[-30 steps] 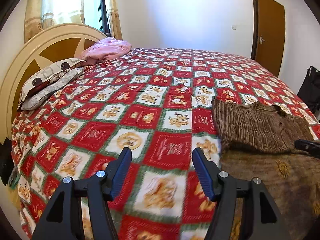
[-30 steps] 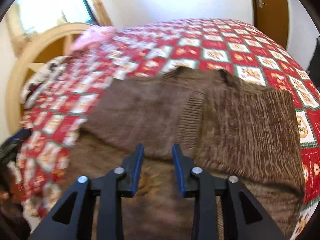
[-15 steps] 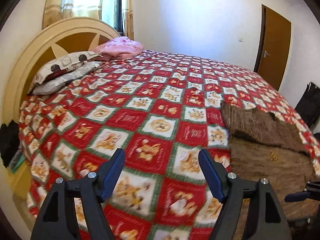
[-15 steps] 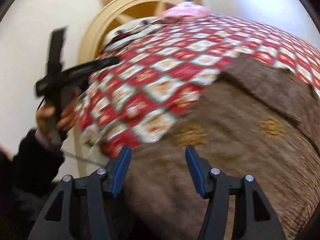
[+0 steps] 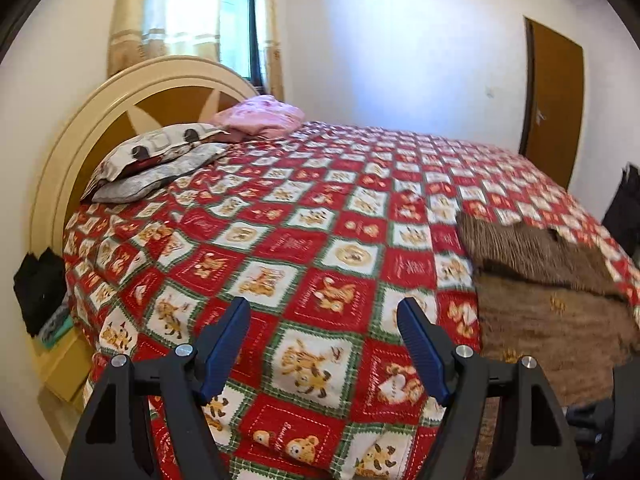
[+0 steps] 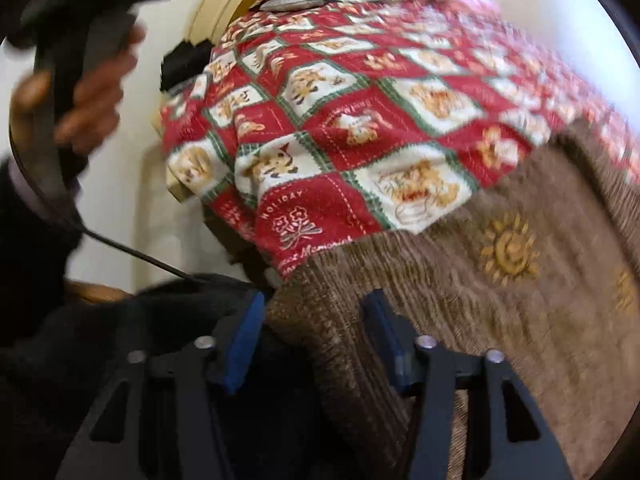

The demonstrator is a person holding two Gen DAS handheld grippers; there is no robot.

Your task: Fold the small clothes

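While the right gripper (image 6: pixel 316 344) closes, jaws still apart, the brown sweater's (image 6: pixel 500 300) hanging hem sits between them at the bed edge. Bedspread (image 6: pixel 320 128) square at 11 o'clock reads "HOLIDAY". Left gripper (image 5: pixel 324 350), spread wide and empty, hovers over open bedspread; sweater at its 3 o'clock.

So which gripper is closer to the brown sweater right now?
Right. The right gripper is closing around the brown sweater at its near edge; the left gripper hovers open over the bedspread beside it.
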